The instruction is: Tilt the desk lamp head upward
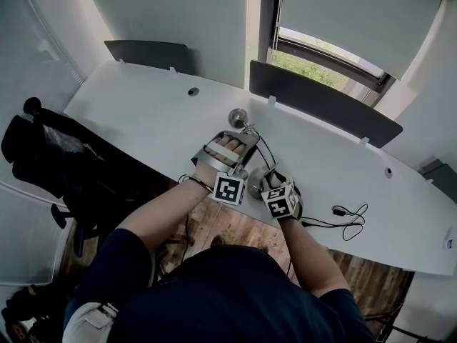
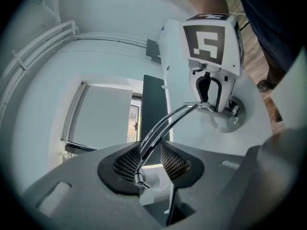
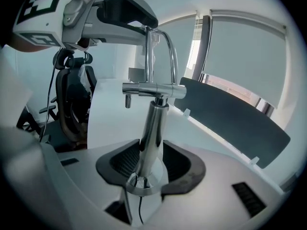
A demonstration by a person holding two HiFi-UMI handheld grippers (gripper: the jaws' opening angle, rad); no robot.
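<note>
Left gripper view: left gripper (image 2: 152, 161) released round lamp arm (image 2: 169, 122); right gripper (image 3: 149, 163) released round lamp stem (image 3: 154, 128). Lamp head (image 1: 238, 117) tilt prob. done, only pulling away left.

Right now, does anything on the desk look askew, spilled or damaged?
Nothing stands out. The lamp stands intact on its base on the desk; a black cable lies loosely looped near the desk's front edge.

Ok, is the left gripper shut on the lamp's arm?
Open: the lamp arm runs between the left gripper's jaws, but a bright gap shows between it and one pad.
</note>
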